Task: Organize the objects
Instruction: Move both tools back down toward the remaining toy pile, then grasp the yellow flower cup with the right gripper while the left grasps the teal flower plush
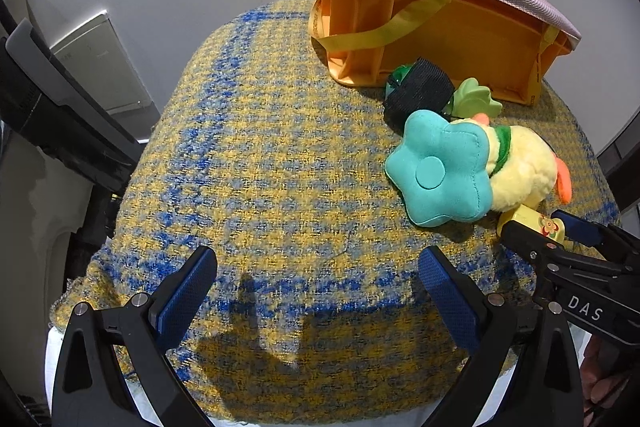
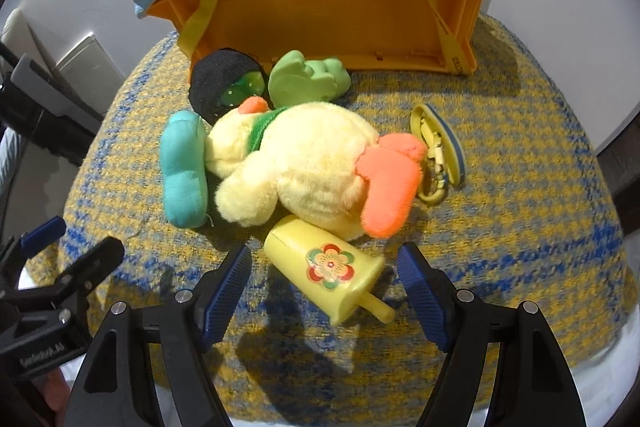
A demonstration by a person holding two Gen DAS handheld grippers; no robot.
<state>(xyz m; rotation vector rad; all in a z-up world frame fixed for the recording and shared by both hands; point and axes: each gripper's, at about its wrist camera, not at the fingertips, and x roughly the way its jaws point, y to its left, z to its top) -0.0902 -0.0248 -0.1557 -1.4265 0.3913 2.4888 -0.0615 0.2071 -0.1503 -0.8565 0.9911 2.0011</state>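
A yellow popsicle-shaped toy with a flower sticker point(image 2: 328, 267) lies on the cloth between the spread fingers of my open right gripper point(image 2: 324, 283). Behind it lie a yellow plush duck with orange feet point(image 2: 304, 163), a teal flower cushion point(image 2: 184, 167), a black fabric piece over a green toy point(image 2: 220, 79), a light green toy point(image 2: 308, 75) and a yellow keychain point(image 2: 436, 151). An orange bag with a lilac top point(image 2: 332, 3) lies open on its side at the back. My left gripper point(image 1: 316, 275) is open and empty over bare cloth, left of the cushion point(image 1: 440, 167). The right gripper point(image 1: 556, 231) shows there around the popsicle toy point(image 1: 536, 223).
A yellow and blue woven cloth point(image 1: 260, 147) covers the small table, whose edges fall away on all sides. A white wall stands behind. Dark furniture point(image 1: 48, 107) stands to the left. The left gripper also shows in the right wrist view point(image 2: 68, 247).
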